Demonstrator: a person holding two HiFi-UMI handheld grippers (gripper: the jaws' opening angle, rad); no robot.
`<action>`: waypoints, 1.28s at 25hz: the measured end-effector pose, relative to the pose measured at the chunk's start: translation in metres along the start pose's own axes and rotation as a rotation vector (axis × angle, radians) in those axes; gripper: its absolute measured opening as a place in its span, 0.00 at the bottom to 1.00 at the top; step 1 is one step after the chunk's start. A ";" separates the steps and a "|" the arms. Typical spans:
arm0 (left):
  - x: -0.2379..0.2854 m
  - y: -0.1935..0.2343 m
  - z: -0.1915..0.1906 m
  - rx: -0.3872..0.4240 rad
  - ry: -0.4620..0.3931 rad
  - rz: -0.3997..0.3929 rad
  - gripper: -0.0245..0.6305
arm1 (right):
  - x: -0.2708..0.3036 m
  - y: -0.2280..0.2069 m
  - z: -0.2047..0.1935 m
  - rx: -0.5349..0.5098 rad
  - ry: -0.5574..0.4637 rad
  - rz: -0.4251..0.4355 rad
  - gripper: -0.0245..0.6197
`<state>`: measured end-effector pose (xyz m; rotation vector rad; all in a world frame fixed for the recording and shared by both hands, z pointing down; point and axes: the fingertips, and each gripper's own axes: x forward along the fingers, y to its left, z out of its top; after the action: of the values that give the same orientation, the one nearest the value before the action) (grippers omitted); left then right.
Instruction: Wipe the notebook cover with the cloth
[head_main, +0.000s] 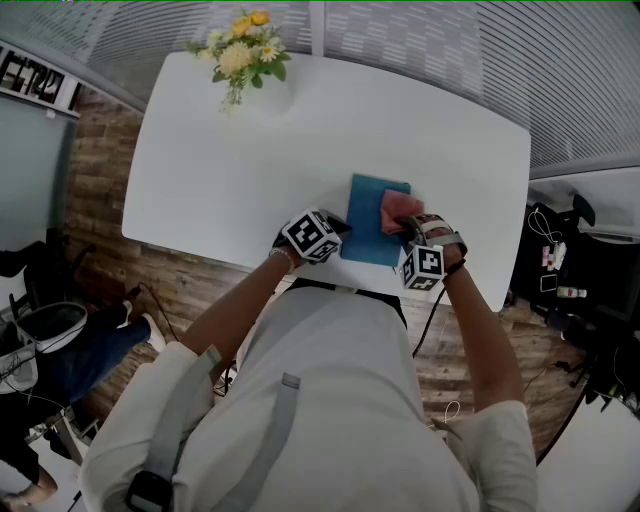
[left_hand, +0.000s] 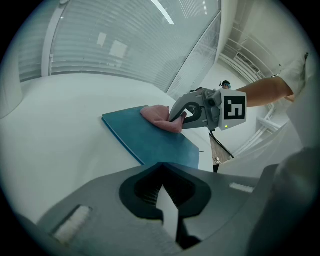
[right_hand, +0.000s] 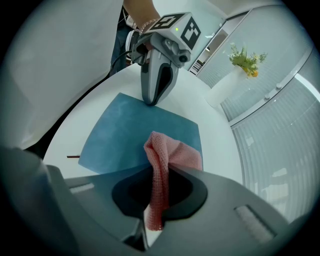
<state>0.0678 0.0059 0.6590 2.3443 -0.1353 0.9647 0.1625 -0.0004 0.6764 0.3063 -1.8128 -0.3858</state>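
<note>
Head view: shows a white table (head_main: 200, 180) with a teal notebook (head_main: 368, 225) lying flat near its lower edge, just right of centre frame. Shows a pink cloth (head_main: 400, 210) bunched on the notebook's upper right part, with the right gripper (head_main: 408, 230) on it. Puts the left gripper (head_main: 342, 226) at the notebook's left edge. Has a bunch of flowers (head_main: 245, 50) at the upper left, well apart.

Left gripper view: looks along the left gripper (left_hand: 167, 200), jaws pressed together at bottom centre. Shows the notebook (left_hand: 145, 137) mid frame, the cloth (left_hand: 160, 117) on its far part, and the right gripper (left_hand: 176, 116) touching the cloth.

Right gripper view: shows the right gripper (right_hand: 160, 200) pinching the cloth (right_hand: 165, 160), which drapes onto the notebook (right_hand: 130, 130). Shows the left gripper (right_hand: 151, 100) upright at the cover's far edge, tip touching it. Places the flowers (right_hand: 245, 60) at the upper right.
</note>
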 end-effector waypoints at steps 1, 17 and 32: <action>0.000 0.000 0.000 0.000 0.000 -0.001 0.04 | 0.000 0.001 0.000 0.000 -0.001 0.000 0.05; 0.000 0.000 -0.001 -0.001 0.002 0.000 0.04 | -0.008 0.018 0.006 0.001 -0.022 0.017 0.05; 0.000 0.001 0.000 0.000 -0.001 0.002 0.04 | -0.011 0.029 0.010 0.008 -0.029 0.024 0.05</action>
<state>0.0673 0.0049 0.6600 2.3447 -0.1374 0.9648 0.1558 0.0318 0.6761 0.2861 -1.8453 -0.3681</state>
